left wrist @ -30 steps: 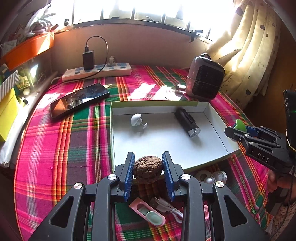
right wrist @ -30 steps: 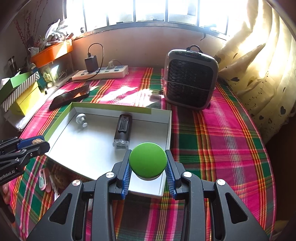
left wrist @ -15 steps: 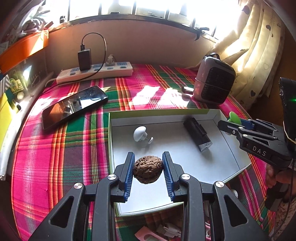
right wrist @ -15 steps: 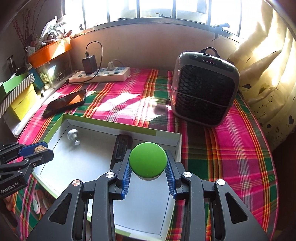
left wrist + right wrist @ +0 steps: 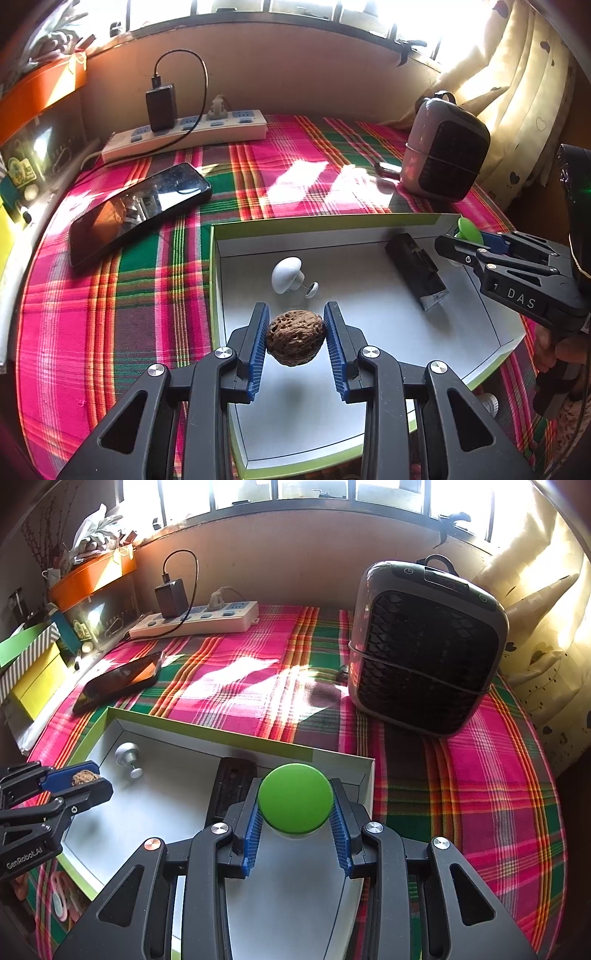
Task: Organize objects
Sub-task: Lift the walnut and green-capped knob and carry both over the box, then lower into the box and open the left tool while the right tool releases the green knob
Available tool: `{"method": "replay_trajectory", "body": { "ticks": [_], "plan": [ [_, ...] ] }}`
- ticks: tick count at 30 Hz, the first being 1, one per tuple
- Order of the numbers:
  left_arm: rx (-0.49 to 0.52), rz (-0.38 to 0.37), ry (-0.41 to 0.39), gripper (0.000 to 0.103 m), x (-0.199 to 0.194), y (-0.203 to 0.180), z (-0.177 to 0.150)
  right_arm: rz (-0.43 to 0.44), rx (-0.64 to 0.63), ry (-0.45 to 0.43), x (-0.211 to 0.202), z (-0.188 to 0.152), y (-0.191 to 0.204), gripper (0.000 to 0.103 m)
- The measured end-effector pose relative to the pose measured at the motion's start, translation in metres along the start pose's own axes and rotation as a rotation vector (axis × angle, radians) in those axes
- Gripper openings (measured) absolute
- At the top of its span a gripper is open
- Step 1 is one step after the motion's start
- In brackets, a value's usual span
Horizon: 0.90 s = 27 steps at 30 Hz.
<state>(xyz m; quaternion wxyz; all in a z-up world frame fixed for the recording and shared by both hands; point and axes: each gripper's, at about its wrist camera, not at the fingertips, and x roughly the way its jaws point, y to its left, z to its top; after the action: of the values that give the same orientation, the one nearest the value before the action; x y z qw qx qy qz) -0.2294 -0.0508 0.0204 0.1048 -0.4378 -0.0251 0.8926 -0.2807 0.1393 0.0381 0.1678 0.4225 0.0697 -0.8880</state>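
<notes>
The right tongs (image 5: 295, 825) pinch a round green knob (image 5: 294, 799) w/ both blue pads (image 5: 252, 840), over the right part of a grey box (image 5: 159, 814). In the box: a black block (image 5: 229, 790) just left of the knob, & a small white knob (image 5: 127, 755) at the far left. The left tongs (image 5: 86, 779) come in from the left, holding a brown nut (image 5: 85, 776). Far right on the plaid bench (image 5: 461, 771) stands a dark heater (image 5: 424, 661). Far left lie a phone (image 5: 120, 679) & a power strip (image 5: 195, 622).

Both grippers are black plastic with silver screws, ribbed blue fingers (image 5: 258, 343) and white lettering.
</notes>
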Motion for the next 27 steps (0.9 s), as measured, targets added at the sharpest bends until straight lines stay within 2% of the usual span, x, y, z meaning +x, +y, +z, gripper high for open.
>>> {"method": "replay_trajectory", "body": {
  "ticks": [27],
  "plan": [
    [0.063,0.057,-0.001,0.029,0.013,-0.010,0.001,-0.020,-0.019,0.008,0.010,-0.001,0.004,0.035]
  ]
}}
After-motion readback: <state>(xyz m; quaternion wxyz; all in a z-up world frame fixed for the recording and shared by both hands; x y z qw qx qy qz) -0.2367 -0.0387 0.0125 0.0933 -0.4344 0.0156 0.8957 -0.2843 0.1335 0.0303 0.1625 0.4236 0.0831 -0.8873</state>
